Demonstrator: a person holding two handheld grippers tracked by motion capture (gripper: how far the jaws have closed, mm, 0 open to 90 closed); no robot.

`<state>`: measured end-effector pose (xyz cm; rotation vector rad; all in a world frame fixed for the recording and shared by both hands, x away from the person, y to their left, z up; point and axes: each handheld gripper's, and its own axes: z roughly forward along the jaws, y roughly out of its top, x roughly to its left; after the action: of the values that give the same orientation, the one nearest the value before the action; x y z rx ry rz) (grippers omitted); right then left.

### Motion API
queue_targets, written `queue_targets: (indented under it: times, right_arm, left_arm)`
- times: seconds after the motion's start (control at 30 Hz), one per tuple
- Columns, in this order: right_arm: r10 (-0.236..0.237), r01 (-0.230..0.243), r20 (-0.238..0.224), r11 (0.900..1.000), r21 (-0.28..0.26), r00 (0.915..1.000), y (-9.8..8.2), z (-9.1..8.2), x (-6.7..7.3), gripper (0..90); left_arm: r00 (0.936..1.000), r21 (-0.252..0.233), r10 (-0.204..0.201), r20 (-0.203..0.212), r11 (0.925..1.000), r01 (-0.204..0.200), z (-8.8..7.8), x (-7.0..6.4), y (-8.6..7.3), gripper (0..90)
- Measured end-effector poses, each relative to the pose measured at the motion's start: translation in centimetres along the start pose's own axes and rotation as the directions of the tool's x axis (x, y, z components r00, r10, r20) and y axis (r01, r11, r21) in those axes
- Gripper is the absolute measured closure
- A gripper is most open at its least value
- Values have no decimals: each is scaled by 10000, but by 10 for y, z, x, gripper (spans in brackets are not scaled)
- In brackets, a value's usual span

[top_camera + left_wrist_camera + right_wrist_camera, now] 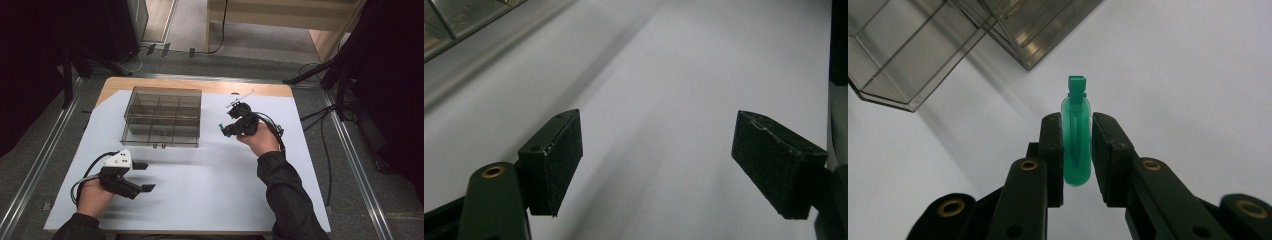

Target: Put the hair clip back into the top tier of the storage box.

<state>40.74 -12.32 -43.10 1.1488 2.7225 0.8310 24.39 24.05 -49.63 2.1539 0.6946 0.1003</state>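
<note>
A small green plastic clip (1077,136) is pinched between the two black jaws of my right gripper (1077,131), its narrow end sticking out past the tips. In the high view the right gripper (223,129) hangs above the white sheet, just right of the clear compartment box (162,117), and the green clip (220,127) shows as a speck at its tips. My left gripper (145,176) rests low at the front left with its jaws wide apart. In the left gripper view its pads (555,160) hold nothing, only white sheet between them.
The clear smoky box (923,45) has several square compartments and stands at the back middle of the white sheet (210,175). A wooden table edge (200,86) runs behind it. Cables (320,130) trail off to the right of the table.
</note>
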Motion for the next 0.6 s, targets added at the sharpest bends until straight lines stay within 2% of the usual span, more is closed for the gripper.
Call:
queue_targets:
  times: [0.43, 0.6]
  right_arm:
    - [-408, 407, -66, 9990, -170, 9991, 5, -14, 13, 774]
    - [-578, 577, -53, 9982, -182, 9983, 8, -19, 20, 774]
  left_arm:
    - [10000, -4, 16, 2, 10000, -16, 1, 0, 0, 214]
    - [9998, -133, -57, 170, 9999, 59, 2, -2, 1, 214]
